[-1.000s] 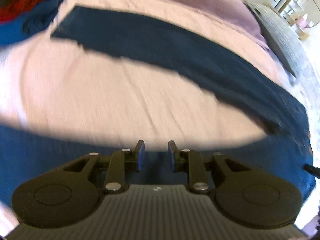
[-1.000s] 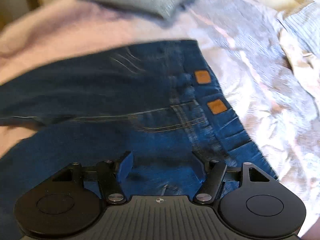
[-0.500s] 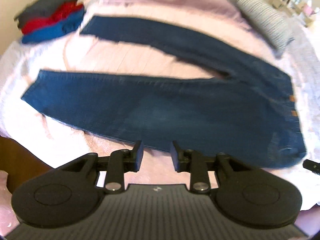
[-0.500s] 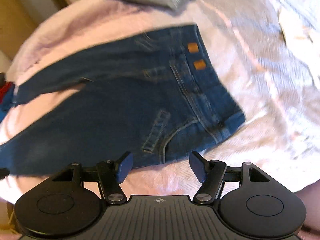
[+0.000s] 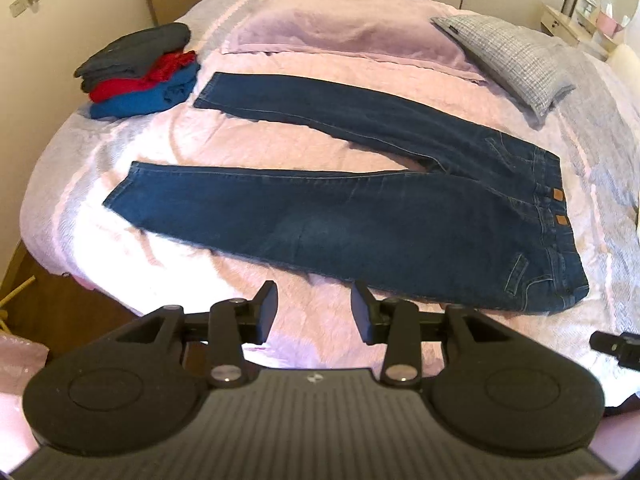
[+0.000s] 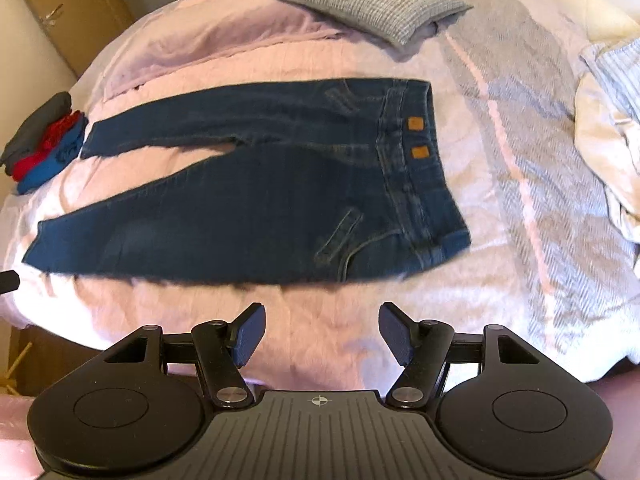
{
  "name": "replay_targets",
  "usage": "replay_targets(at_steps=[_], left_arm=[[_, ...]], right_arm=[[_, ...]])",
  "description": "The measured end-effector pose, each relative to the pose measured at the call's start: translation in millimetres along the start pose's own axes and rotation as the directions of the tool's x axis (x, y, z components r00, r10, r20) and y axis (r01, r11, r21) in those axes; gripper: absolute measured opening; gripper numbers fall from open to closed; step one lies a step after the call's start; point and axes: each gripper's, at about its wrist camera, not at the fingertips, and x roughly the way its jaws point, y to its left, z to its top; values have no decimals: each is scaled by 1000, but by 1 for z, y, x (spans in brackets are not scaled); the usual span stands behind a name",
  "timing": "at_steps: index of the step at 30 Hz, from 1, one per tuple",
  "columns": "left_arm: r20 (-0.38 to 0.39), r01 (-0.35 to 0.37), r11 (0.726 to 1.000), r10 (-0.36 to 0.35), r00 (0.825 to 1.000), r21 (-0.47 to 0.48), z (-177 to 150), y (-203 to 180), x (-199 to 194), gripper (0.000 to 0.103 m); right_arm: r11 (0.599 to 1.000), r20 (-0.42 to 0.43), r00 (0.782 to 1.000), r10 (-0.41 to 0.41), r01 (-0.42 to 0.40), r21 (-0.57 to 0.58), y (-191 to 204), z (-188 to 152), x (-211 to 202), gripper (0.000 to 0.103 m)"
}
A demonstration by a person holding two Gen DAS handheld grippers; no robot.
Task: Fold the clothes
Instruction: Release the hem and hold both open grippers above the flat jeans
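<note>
Dark blue jeans (image 5: 360,216) lie flat on the pink bedspread (image 5: 248,144), legs spread toward the left and waistband with two tan patches at the right. The right wrist view shows the same jeans (image 6: 256,208) from the waist end. My left gripper (image 5: 314,310) hangs open above the bed's near edge, just short of the nearer leg, holding nothing. My right gripper (image 6: 320,330) is open too, empty, hovering over bare bedspread (image 6: 320,304) in front of the jeans' hip.
A stack of folded clothes (image 5: 140,70), grey, red and blue, sits at the bed's far left corner. A grey checked pillow (image 5: 508,56) lies at the far right, a lilac sheet (image 5: 340,36) behind the jeans. Rumpled pale bedding (image 6: 608,136) lies at the right.
Both grippers have pulled back and up from close over the jeans to the bed's near edge. The whole garment now shows, lying flat. The left jaws have opened wider.
</note>
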Motion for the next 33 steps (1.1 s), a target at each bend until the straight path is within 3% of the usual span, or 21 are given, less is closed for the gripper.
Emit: replay_targets(at_steps=[9,33], left_arm=[[22,-18,1000,18,1000,1,-14,15,-30,40],[18,-24,1000,24,1000,7,-30,27,-41,41]], right_arm=[[999,20,1000,15,-14,-29,16,-13,-21,66],[1000,1,1000,7,-7,-24,26,-29,-30,66]])
